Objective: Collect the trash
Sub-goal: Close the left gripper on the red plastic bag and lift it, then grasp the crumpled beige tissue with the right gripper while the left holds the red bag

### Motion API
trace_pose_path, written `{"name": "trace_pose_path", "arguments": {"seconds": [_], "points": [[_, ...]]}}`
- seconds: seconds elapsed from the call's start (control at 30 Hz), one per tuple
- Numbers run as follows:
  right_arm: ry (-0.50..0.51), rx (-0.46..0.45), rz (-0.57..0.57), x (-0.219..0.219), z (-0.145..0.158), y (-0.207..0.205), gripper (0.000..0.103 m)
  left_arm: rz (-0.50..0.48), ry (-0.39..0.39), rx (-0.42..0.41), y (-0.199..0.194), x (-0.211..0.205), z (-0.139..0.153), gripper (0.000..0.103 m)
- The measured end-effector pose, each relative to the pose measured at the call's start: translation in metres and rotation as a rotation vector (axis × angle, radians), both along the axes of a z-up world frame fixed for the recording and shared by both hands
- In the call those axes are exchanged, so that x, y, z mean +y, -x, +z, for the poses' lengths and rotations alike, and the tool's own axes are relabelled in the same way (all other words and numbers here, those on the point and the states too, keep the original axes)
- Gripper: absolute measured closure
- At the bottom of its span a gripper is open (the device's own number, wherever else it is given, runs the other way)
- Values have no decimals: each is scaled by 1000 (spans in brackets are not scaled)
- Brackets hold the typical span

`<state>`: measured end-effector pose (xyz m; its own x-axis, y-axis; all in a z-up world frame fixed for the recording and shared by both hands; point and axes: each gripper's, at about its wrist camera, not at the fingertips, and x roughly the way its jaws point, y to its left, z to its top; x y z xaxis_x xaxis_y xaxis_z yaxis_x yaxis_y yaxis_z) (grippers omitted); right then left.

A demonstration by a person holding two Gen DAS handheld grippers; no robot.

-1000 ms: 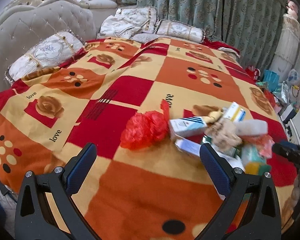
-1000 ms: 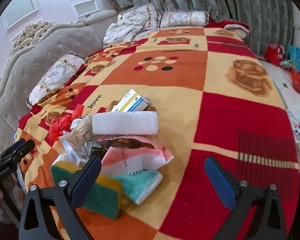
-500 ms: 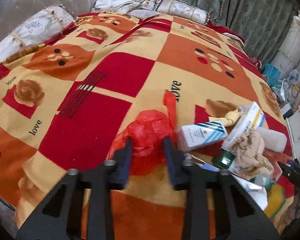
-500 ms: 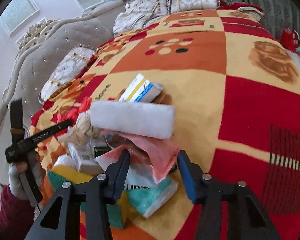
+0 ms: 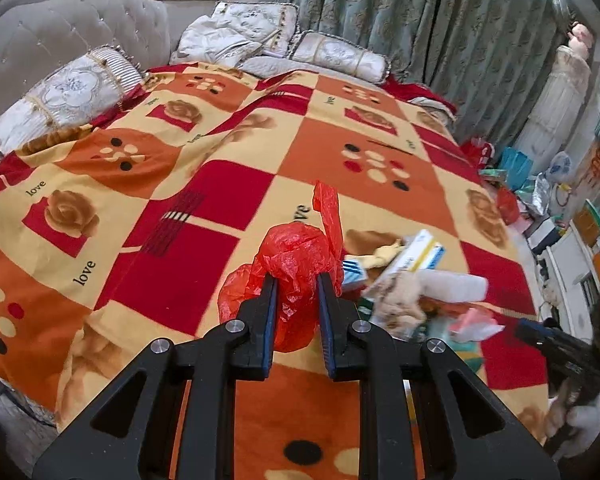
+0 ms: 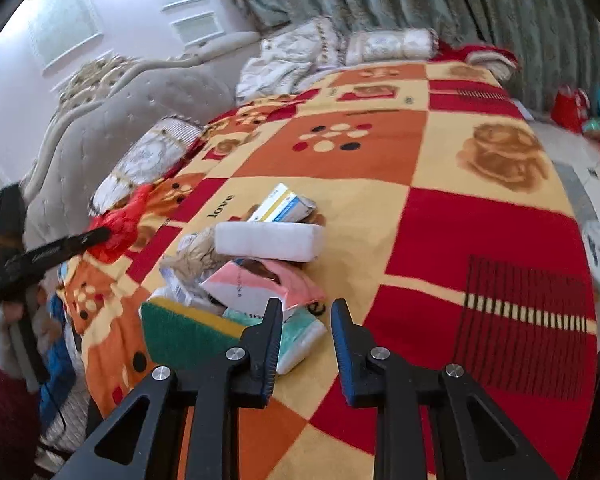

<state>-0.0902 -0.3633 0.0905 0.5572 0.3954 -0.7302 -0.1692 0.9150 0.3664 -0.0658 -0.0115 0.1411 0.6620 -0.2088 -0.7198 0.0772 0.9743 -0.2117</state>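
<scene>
Spread wide across the bed (image 5: 380, 152), a patchwork blanket in red, orange and cream carries a loose heap of trash (image 6: 260, 276) near its foot: a white foam block (image 6: 268, 241), a yellow-and-blue carton (image 6: 282, 209), a pink-and-white wrapper (image 6: 260, 284), a green-and-yellow sponge (image 6: 180, 326) and a mint pack (image 6: 300, 334), all touching or overlapping. Just beside the heap, toward the headboard (image 5: 60, 40), the left hand-held gripper (image 5: 296, 284) is clamped on a crumpled red plastic bag (image 5: 296, 256), one twisted tail sticking up. The right hand-held gripper (image 6: 306, 310) hangs over the near edge of the heap, its jaws closing; the left finger (image 6: 272, 320) overlaps the pink wrapper and mint pack, though motion blur makes it hard to say that anything sits between the pads
</scene>
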Motion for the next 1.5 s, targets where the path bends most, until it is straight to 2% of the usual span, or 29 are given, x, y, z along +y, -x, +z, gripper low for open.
{"name": "trace_pose_path", "arguments": {"seconds": [0.07,0.17,0.23,0.27,0.37,0.47,0.7,0.8,0.83,0.87,1.03,1.07,1.1,1.13,1.37,1.43,1.47,1.5], "points": [[-30,3,2,4,2,-8,61,-7,-10,-17,4,-6,5,87],[-19,0,3,18,7,-23,57,-26,-4,-27,7,-13,8,87],[-15,19,16,28,9,-37,39,-36,-5,-28,8,-17,8,87],[-16,16,25,34,11,-44,24,-39,-5,-27,8,-18,8,87],[21,3,50,51,12,-64,19,-49,-1,-24,9,-20,5,87],[59,60,75,66,-1,-84,11,-53,2,-22,9,-21,3,87],[101,108,79,73,-28,-94,10,-76,-11,-21,7,-32,-1,87],[39,105,56,65,-29,-97,10,-84,-10,-19,7,-37,-2,87],[10,91,48,61,-28,-96,12,-87,-12,-20,8,-39,-1,86],[-1,78,41,58,-26,-95,22,-89,-13,-20,9,-41,0,87],[-33,33,39,43,-14,-82,28,-105,-15,-34,13,-52,6,87],[-34,22,36,40,-11,-79,41,-109,-13,-35,13,-55,8,87],[-46,14,36,36,-7,-75,69,-113,-8,-36,14,-58,9,87],[-53,11,32,31,-4,-71,70,-120,0,-37,15,-61,11,87],[-28,30,27,11,-5,-53,70,-155,17,-48,18,-90,20,87],[-28,27,40,12,-5,-52,58,-156,15,-53,20,-93,22,86],[-19,19,44,13,-4,-52,40,-157,12,-55,21,-93,23,86],[-10,12,43,14,-3,-53,26,-156,9,-57,22,-93,24,86]]}}
